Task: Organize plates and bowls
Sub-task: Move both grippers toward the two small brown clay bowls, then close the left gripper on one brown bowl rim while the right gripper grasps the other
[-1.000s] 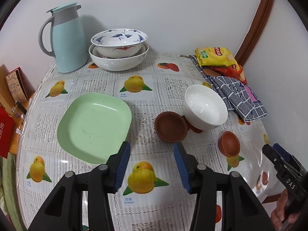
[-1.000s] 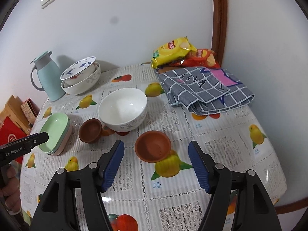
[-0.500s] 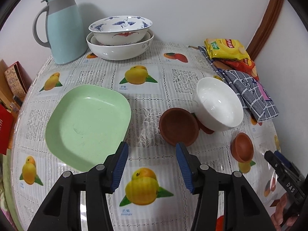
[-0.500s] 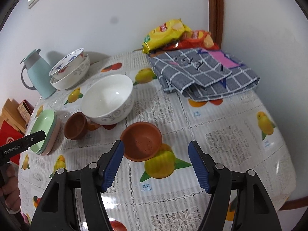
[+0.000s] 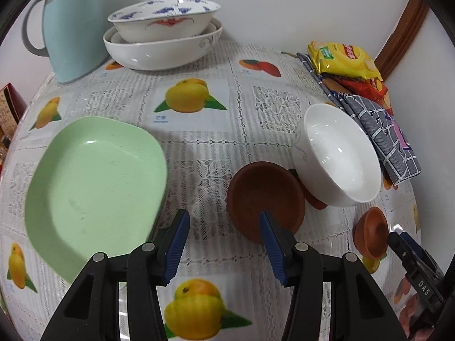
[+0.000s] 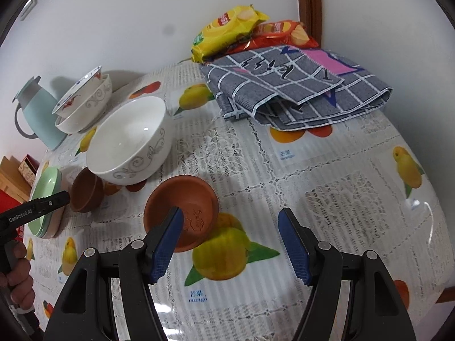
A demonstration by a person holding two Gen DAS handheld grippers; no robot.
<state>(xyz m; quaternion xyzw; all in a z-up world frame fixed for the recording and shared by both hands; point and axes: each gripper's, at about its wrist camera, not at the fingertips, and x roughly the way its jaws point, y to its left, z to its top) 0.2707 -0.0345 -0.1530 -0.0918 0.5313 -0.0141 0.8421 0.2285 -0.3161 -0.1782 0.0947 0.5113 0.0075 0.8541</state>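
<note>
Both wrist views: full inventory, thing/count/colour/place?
Thermos: 1, pale blue, grey handle, back left.
Stacked bowls: 2, white, upper one blue-patterned, beside the thermos.
Plates: stack, green on top, pink beneath, left.
White bowl: 1, grey scrollwork, centre.
Clay bowls: 2, brown, near the white bowl.
Snack bags: 2, yellow and red, back right.
Cloth: 1, grey check, folded, right.
Tablecloth: 1, fruit-printed.
Left tongs: open, at one clay bowl.
Right tongs: open, at the other.

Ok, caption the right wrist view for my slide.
Open right tongs closing in on a small brown bowl beside the white bowl.
</note>
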